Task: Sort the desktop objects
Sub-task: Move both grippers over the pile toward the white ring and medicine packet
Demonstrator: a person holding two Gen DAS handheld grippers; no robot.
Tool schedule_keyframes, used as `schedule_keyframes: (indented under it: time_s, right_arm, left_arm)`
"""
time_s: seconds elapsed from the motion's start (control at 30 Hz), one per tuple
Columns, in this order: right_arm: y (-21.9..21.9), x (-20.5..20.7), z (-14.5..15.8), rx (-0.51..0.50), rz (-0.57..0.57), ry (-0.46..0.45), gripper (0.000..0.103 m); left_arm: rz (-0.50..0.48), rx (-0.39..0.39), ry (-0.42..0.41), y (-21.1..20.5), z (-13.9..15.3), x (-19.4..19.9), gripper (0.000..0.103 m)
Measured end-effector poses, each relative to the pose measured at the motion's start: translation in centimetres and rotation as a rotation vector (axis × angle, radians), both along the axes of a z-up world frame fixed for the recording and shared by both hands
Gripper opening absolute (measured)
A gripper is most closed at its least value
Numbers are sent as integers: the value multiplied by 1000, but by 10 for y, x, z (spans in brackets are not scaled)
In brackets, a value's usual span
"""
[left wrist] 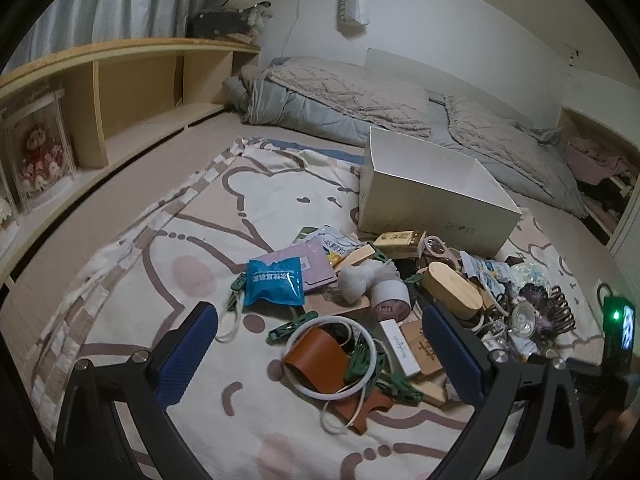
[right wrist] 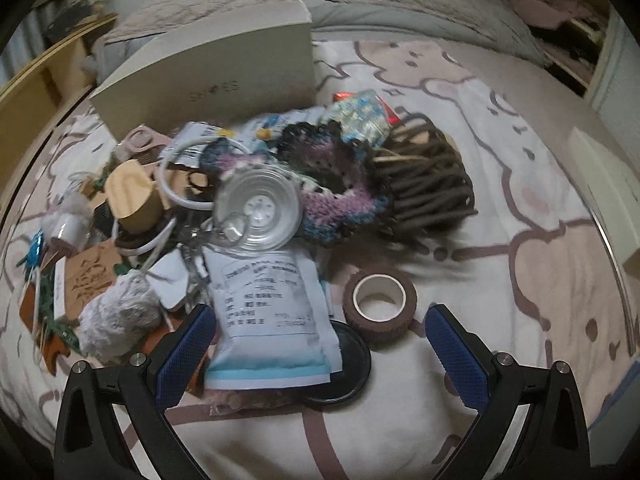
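The open off-white cardboard box (left wrist: 436, 196) has a smooth, matt paper finish. The patterned cream and brown bedsheet (left wrist: 180, 224) is soft, matt woven cloth. The blue plastic sachet (left wrist: 274, 282) is glossy and crinkled. The tan leather strap (left wrist: 316, 356) looks smooth with a low sheen. The oval light-wood box (left wrist: 452, 290) shows fine grain and a matt finish. The clear round plastic lid (right wrist: 258, 210) is glossy and ribbed. The brown tape roll (right wrist: 380, 300) has a rough, textured outer face and a smooth white paper core. The purple and black crocheted yarn piece (right wrist: 332, 184) is fuzzy. The gripper finger pads (right wrist: 184, 350) are blue with a fine knurled texture on matt black frames.
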State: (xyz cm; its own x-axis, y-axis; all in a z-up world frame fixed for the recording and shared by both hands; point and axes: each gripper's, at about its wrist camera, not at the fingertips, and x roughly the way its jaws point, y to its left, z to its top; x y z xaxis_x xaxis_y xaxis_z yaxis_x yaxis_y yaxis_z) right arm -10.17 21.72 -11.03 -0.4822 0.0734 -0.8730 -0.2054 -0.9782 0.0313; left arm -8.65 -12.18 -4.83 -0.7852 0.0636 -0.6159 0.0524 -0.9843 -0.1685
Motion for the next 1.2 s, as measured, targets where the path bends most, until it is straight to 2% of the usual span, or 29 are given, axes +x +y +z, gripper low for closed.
schedule_keyframes:
  time_s: [0.17,0.3,0.43,0.57,0.83,0.97,1.1,1.2]
  right_arm:
    - [3,2,-7,1,-12,-10,103]
    - [12,8,-9,28,-15,-11,103]
    - [35,14,-12,72,-62,-19,103]
    - [57,13,-13,64,-76,-25,103]
    - [53,16,5,74,72,4,103]
    - [47,19,19,35,114,54,103]
    - [44,8,23,-36,84,89,103]
    - [43,-8,16,-35,53,88,103]
  left_arm:
    - [-1,-7,-2,5,-4,-6,103]
    - [15,34,-34,2,-15,-11,103]
    - [27,47,-32,1,-19,-15,103]
    - [42,72,-32,-1,-23,-19,103]
    - [43,34,-42,0,-35,-21,103]
    - [40,29,-55,0,-42,-20,103]
    - [43,10,-70,-1,-50,-22,103]
    - [46,-4,-85,0,-56,-23,103]
